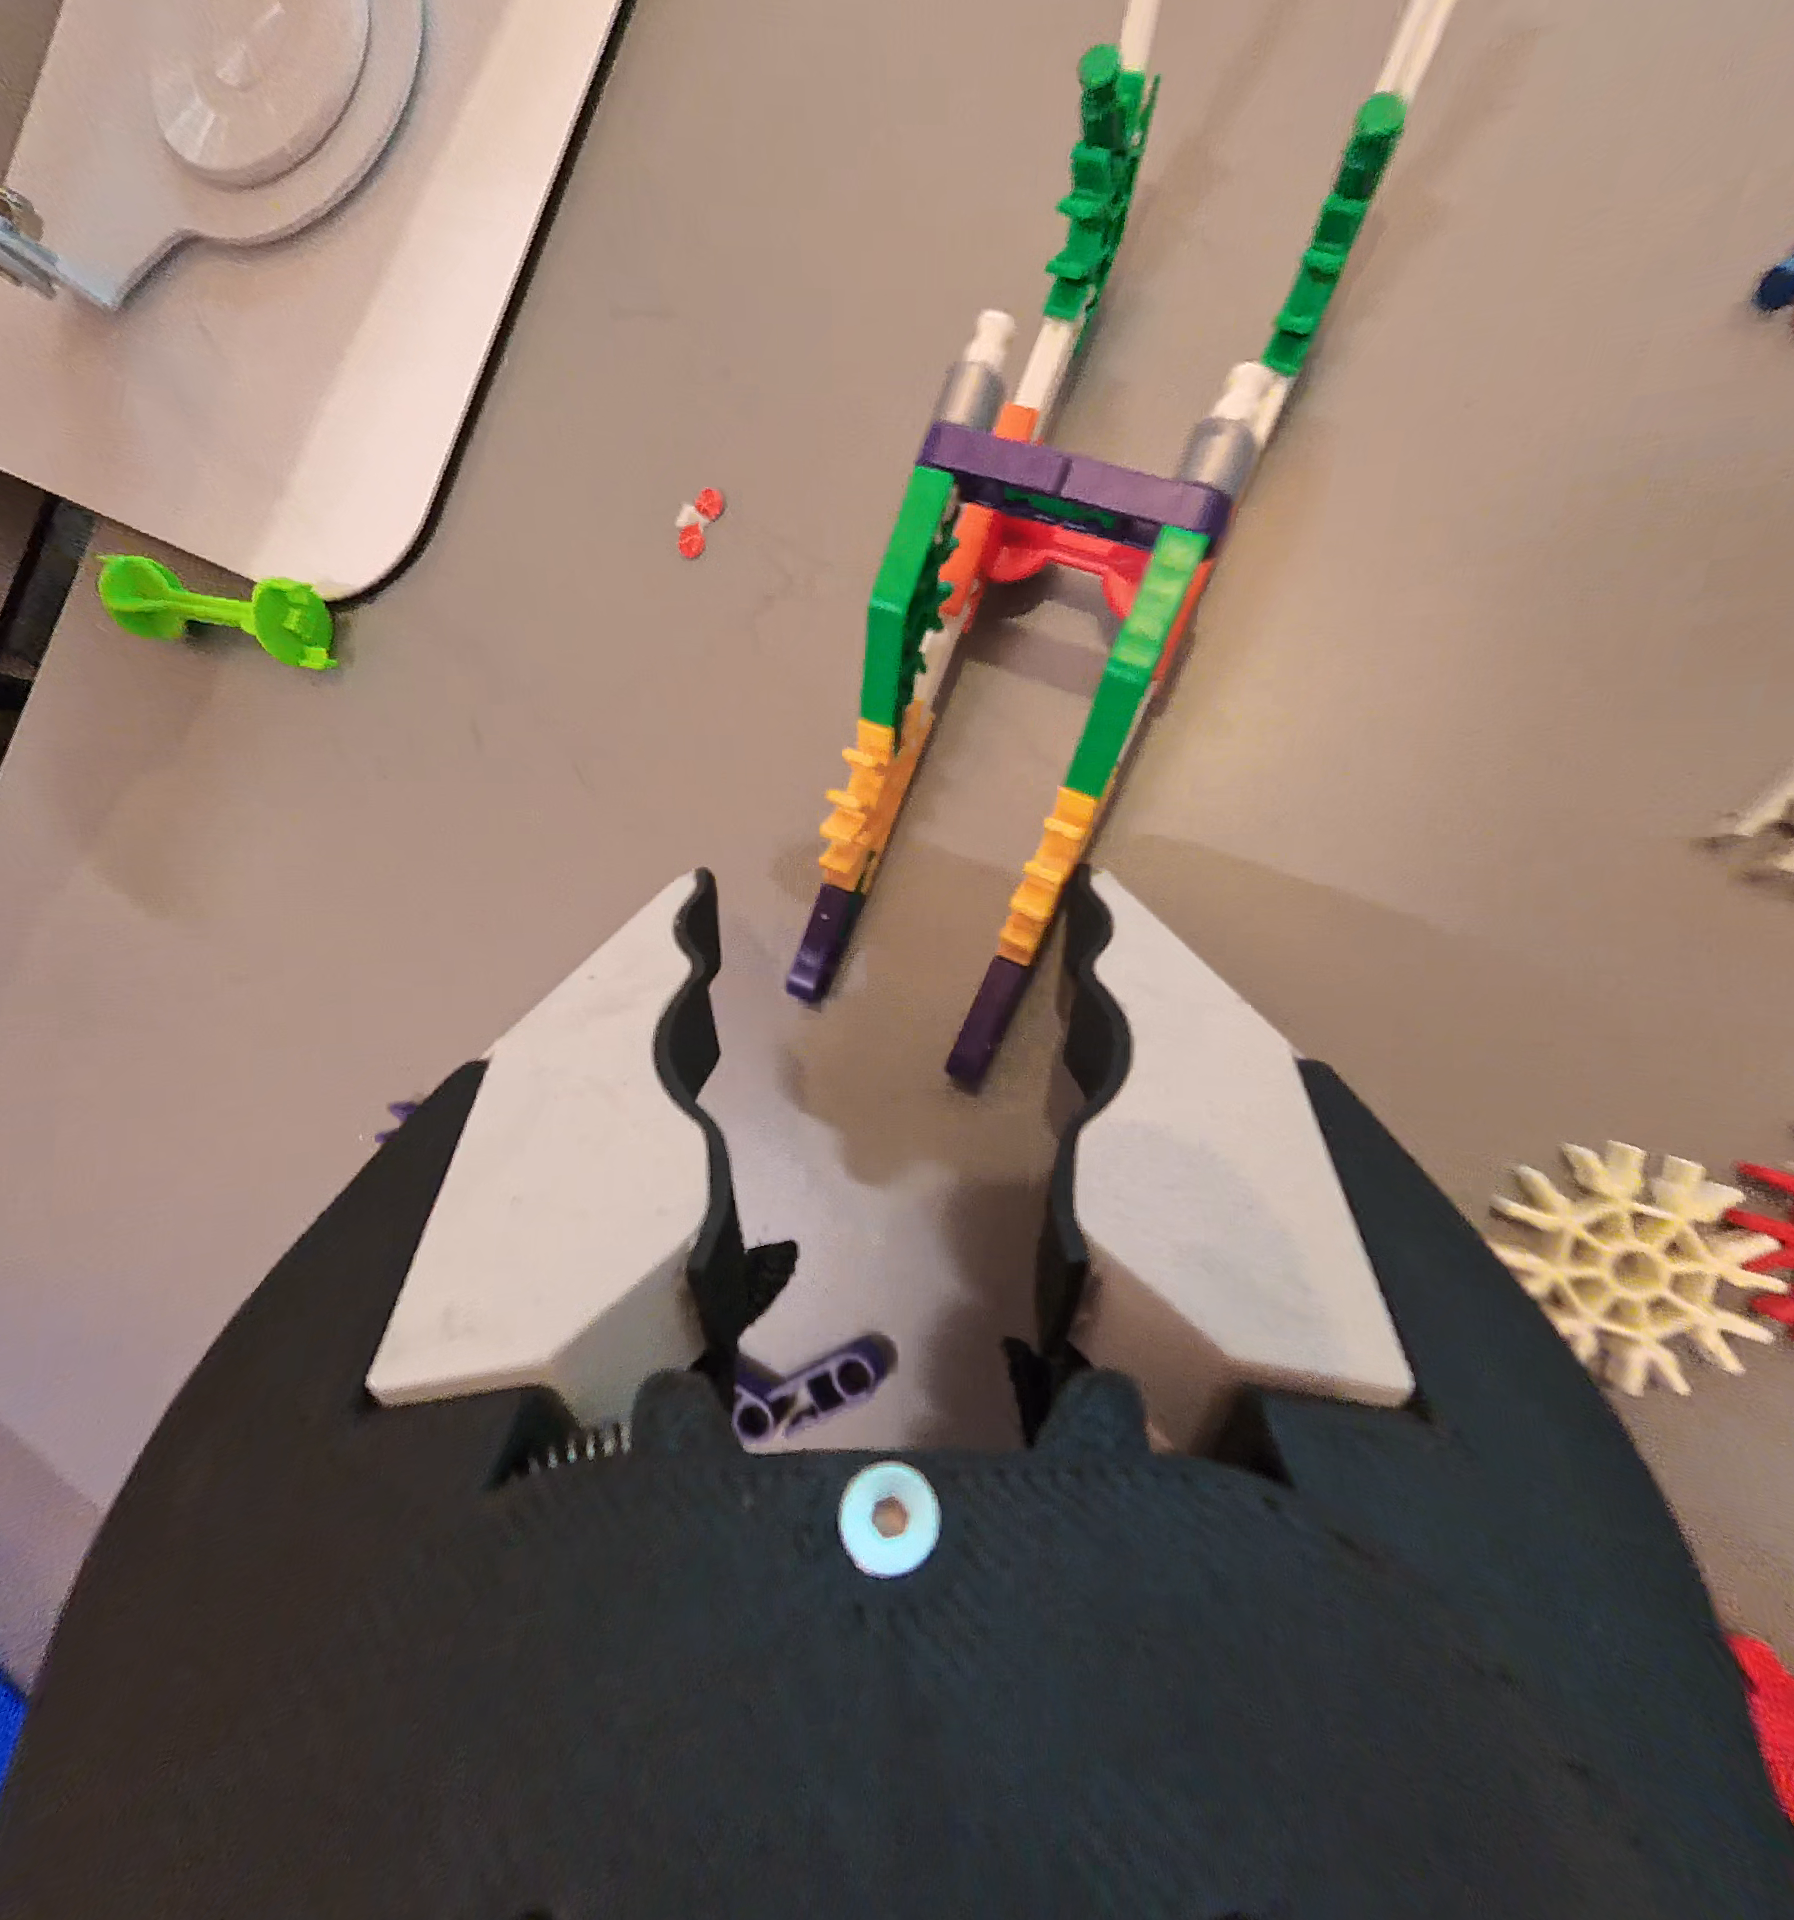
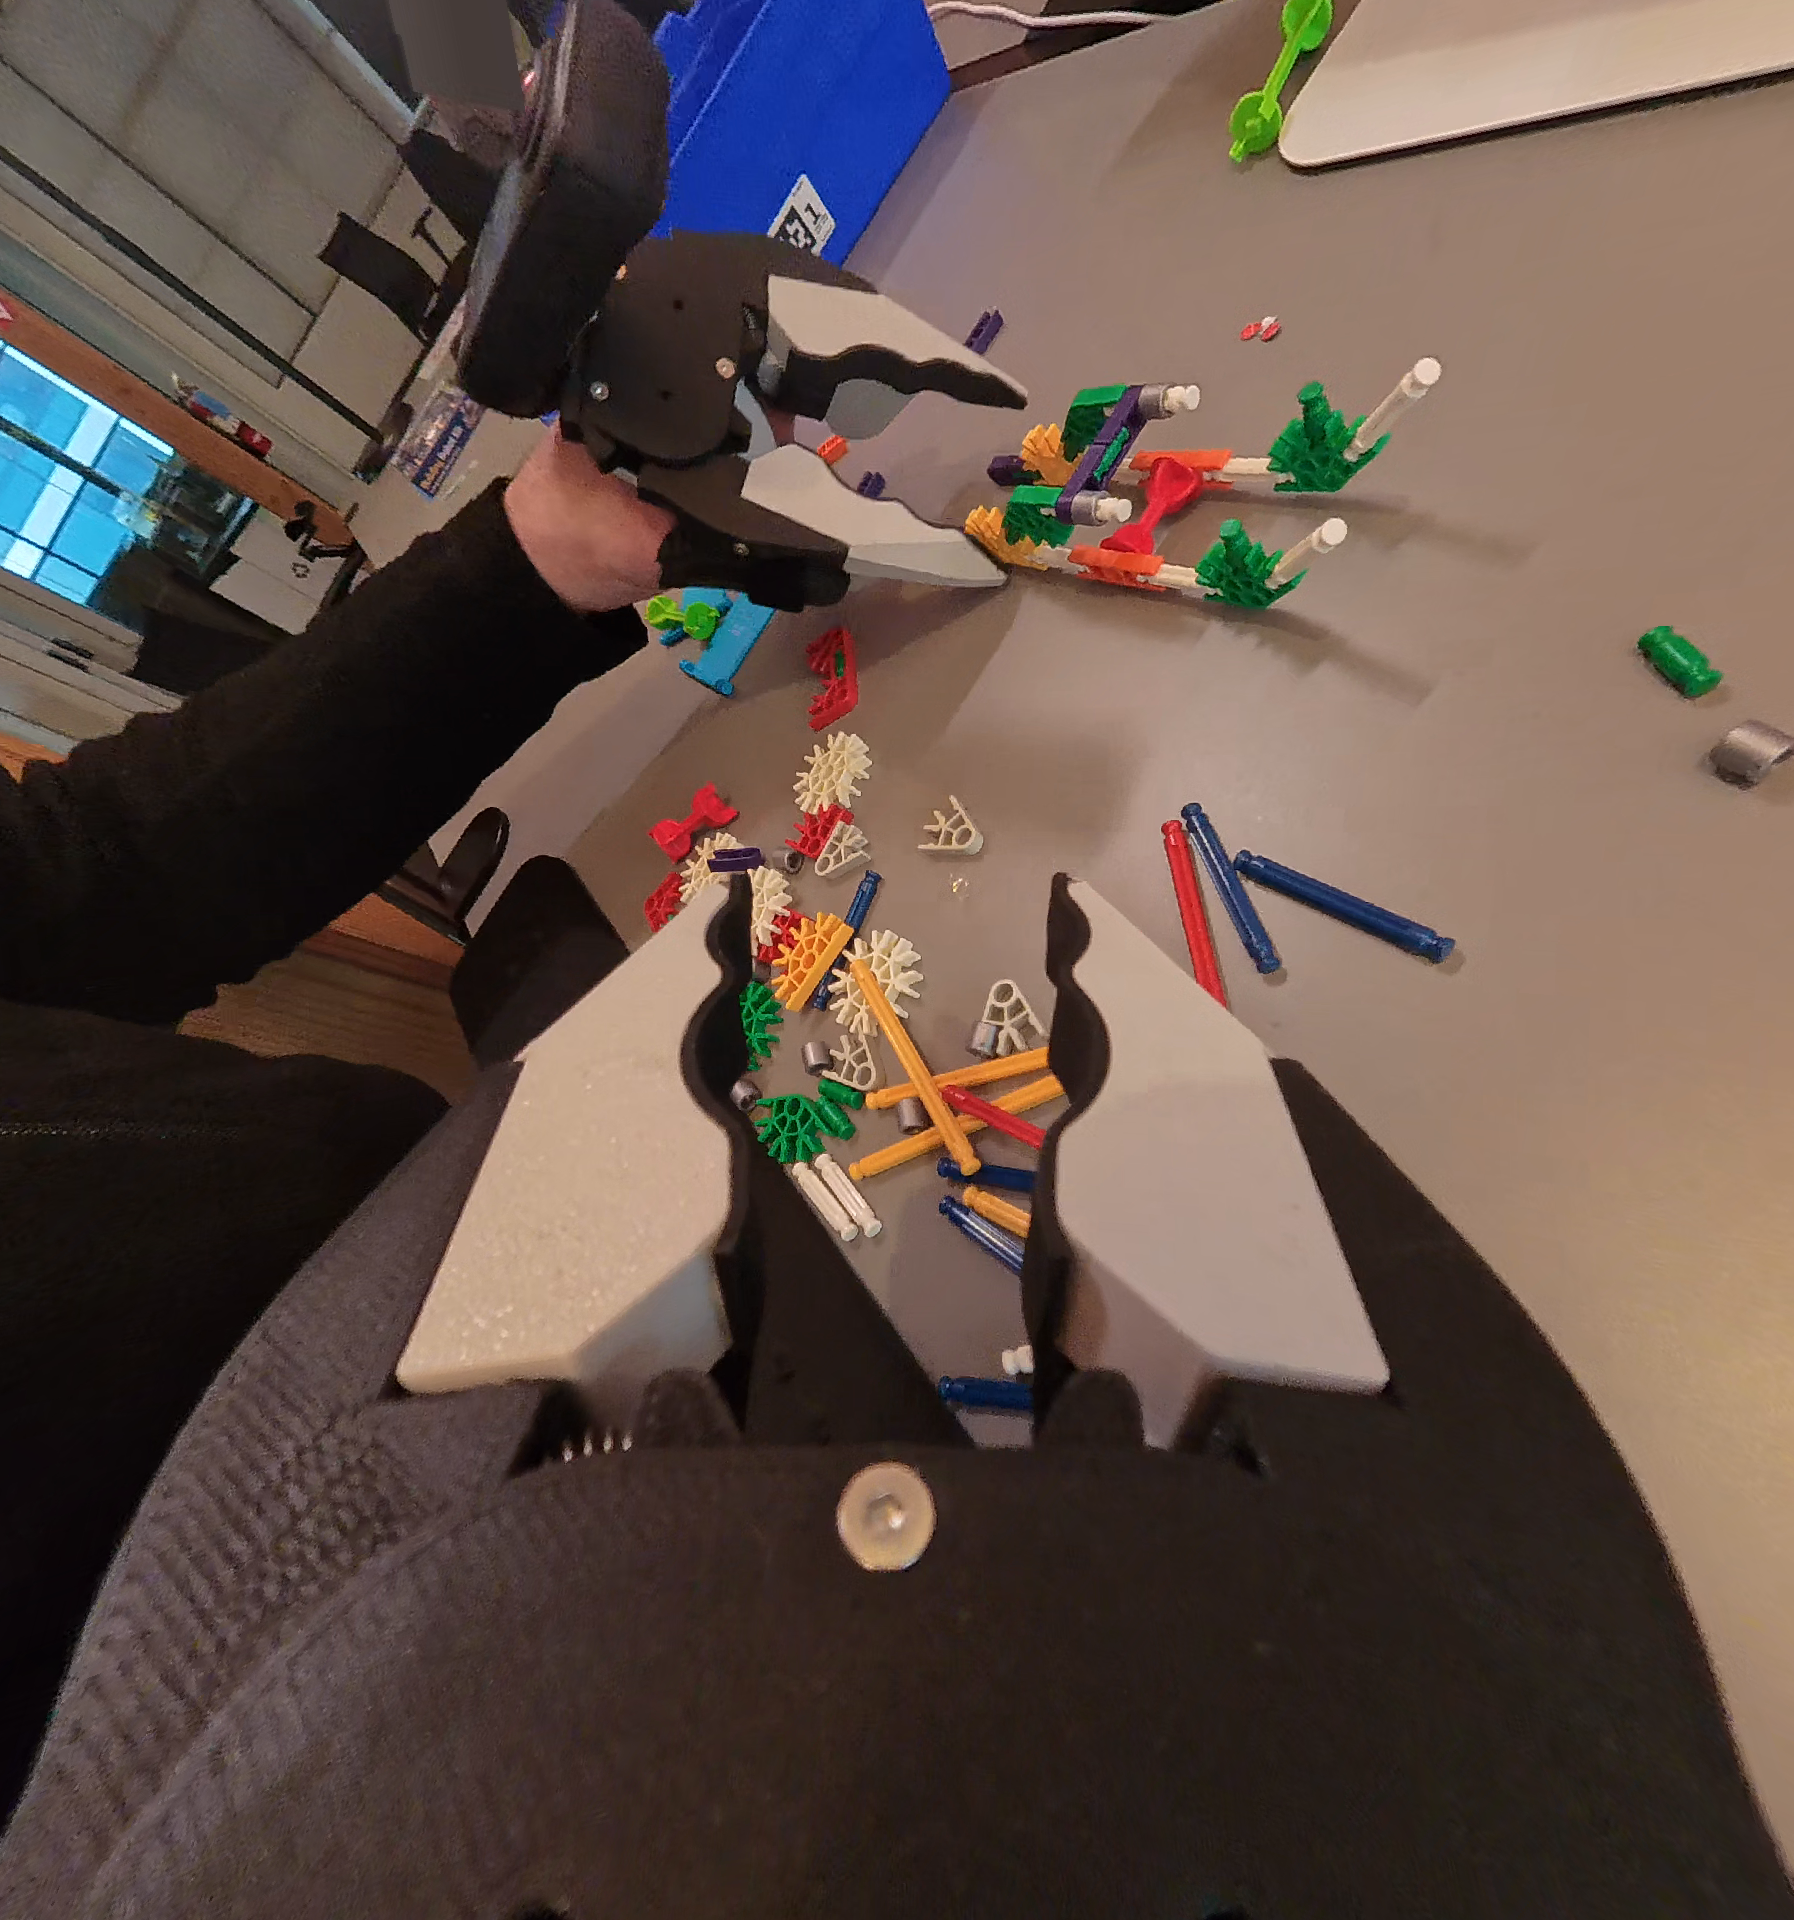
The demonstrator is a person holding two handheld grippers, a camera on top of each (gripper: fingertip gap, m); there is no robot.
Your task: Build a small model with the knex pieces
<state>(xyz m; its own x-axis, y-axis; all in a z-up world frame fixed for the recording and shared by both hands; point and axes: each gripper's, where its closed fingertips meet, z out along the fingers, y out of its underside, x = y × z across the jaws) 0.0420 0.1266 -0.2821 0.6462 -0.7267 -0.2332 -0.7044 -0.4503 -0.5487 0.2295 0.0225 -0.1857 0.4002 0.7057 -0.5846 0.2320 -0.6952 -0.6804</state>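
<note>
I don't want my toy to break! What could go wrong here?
1. The open left hand-held gripper is right at the colourful plastic rod-and-connector frame; one finger seems to touch a yellow connector, so a nudge might shift it or pop pieces apart.
2. The open right hand-held gripper hovers over loose rods; it could scatter them.

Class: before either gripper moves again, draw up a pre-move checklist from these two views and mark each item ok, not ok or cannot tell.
1. Left gripper open, nothing held: ok.
2. Right gripper open, nothing held: ok.
3. Multicoloured plastic rod-and-connector frame lying flat on the grey table: ok.
4. Left gripper's finger clear of the frame's purple-tipped leg: cannot tell; they look very close.
5. Right gripper above the loose pile of rods and connectors, not touching: ok.
6. Frame joints fully seated: cannot tell.
</note>
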